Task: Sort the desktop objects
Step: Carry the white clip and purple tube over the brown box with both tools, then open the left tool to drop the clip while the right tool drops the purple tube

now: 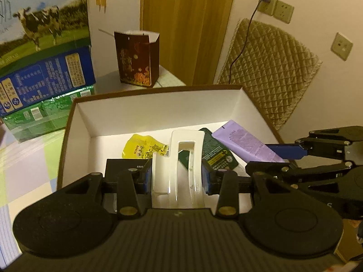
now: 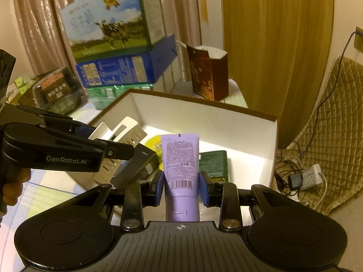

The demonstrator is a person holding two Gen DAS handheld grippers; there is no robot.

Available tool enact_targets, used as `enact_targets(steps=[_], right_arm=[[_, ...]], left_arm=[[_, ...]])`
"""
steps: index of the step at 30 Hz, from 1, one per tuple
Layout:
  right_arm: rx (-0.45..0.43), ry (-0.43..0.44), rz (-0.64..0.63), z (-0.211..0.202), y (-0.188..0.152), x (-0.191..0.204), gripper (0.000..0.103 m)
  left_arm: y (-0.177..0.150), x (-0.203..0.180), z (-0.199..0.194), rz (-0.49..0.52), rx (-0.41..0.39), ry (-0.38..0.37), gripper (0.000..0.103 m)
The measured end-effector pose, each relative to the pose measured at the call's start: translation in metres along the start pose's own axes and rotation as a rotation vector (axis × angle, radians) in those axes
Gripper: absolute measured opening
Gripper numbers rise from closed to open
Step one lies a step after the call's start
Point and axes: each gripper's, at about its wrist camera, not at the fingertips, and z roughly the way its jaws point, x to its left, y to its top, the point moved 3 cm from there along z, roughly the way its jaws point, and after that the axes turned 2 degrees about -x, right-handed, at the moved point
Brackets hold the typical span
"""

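White clip [image 1: 179,167] in left tongs [image 1: 179,176]; purple tube [image 2: 181,172] in right tongs [image 2: 181,187].

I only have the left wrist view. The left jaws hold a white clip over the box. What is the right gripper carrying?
Observer: The right gripper is shut on a purple tube, gripped at the level of its barcode.
Operator: Which end faces the box?
Observer: The flat crimped end points toward the box; the cap end is nearest the camera.
Operator: Anything on the floor I'm missing?
Observer: A white power strip lies by the quilted mat.
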Motion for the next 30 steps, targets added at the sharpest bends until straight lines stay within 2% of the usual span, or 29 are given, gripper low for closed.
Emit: enact_targets(steps=[11, 20, 30], right_arm=[[0.101, -0.005, -0.007, 0.045, -0.006, -0.025, 0.030], [0.152, -0.001, -0.013, 0.066, -0.011, -0.029, 0.030], [0.188, -0.006, -0.007, 0.078, -0.016, -0.026, 0.030]], left_arm=[[-0.008, 0.016, 0.069, -0.048, 0.156, -0.014, 0.036], [-0.015, 0.017, 0.095, -0.043, 0.250, -0.008, 0.035], [-0.014, 0.018, 0.087, -0.005, 0.227, 0.010, 0.045]])
